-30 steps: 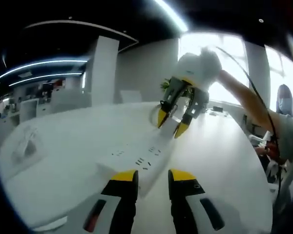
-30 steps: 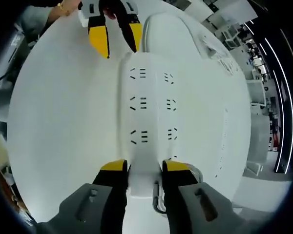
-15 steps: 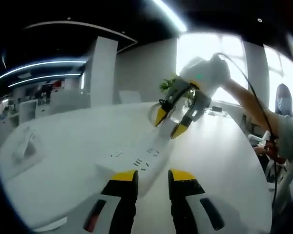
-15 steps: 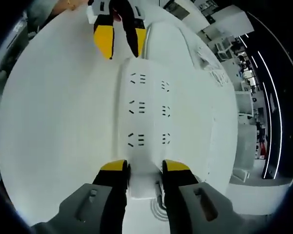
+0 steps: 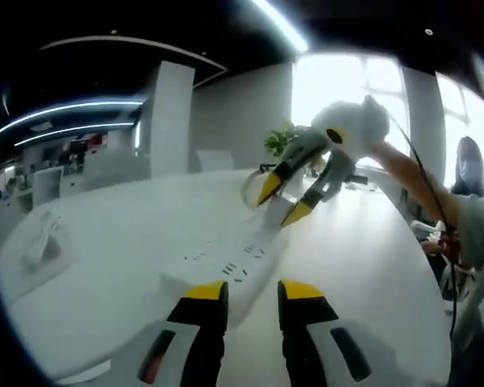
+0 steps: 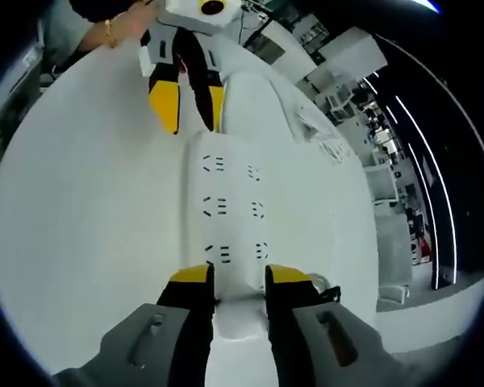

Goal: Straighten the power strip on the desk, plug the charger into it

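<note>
A white power strip (image 6: 226,201) with two rows of sockets lies flat on the white desk (image 6: 81,210). Its near end fills the gap between my right gripper's (image 6: 240,278) yellow-tipped jaws, which press on it. At the strip's far end the left gripper (image 6: 189,109) points down, tips at the end's edge. In the left gripper view the strip (image 5: 238,262) runs away from my left gripper (image 5: 252,292), whose jaws stand a short gap apart over its near end. The right gripper (image 5: 282,203) straddles the far end, beside a coil of white cable (image 5: 252,187).
A person's arm (image 5: 403,161) holds the right gripper; a hand with a bracelet (image 6: 117,24) holds the left. Another person (image 5: 470,173) sits at the desk's far right. A small white object (image 5: 44,238) lies near the desk's left edge. Chairs and desks stand beyond.
The right gripper's body has tilted up and back while its tips stayed at the strip's end, so the right gripper view shifted. The strip and the left gripper have held still.
</note>
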A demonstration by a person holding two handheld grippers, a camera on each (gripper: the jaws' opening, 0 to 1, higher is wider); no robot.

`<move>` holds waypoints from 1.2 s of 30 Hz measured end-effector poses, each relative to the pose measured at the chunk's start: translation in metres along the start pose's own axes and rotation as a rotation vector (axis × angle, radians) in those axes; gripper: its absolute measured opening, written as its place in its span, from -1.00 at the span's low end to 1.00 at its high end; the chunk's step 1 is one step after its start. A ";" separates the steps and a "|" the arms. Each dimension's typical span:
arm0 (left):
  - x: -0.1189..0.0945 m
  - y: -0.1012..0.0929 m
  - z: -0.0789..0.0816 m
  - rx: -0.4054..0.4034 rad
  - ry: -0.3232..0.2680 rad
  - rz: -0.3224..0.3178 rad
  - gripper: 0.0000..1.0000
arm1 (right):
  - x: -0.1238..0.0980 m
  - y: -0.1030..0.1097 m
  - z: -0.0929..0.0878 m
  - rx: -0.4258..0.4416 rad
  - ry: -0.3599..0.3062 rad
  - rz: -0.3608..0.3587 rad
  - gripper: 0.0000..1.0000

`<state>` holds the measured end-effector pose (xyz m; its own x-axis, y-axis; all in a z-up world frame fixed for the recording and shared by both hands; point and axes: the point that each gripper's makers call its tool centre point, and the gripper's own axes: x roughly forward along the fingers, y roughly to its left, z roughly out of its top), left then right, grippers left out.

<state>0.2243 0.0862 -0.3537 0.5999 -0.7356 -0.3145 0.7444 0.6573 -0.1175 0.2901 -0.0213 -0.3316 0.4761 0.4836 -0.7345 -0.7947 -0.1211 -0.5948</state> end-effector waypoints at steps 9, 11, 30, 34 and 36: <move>0.000 0.003 0.000 0.004 0.002 0.008 -0.50 | -0.007 0.007 0.016 0.124 -0.169 -0.076 -0.53; 0.000 0.003 0.000 0.003 0.002 0.008 -0.50 | -0.010 0.008 0.021 0.165 -0.223 -0.091 -0.54; -0.003 0.008 0.004 0.022 -0.013 0.036 -0.50 | -0.039 0.011 0.036 0.470 -0.621 -0.213 -0.55; -0.002 0.009 0.004 0.029 -0.012 0.041 -0.50 | -0.040 0.017 0.037 0.471 -0.644 -0.222 -0.55; -0.002 0.008 0.004 0.031 -0.011 0.042 -0.50 | -0.038 0.022 0.036 0.486 -0.653 -0.199 -0.55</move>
<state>0.2301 0.0928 -0.3502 0.6337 -0.7094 -0.3084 0.7273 0.6822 -0.0750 0.2408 -0.0110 -0.3055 0.4296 0.8795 -0.2046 -0.8640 0.3345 -0.3763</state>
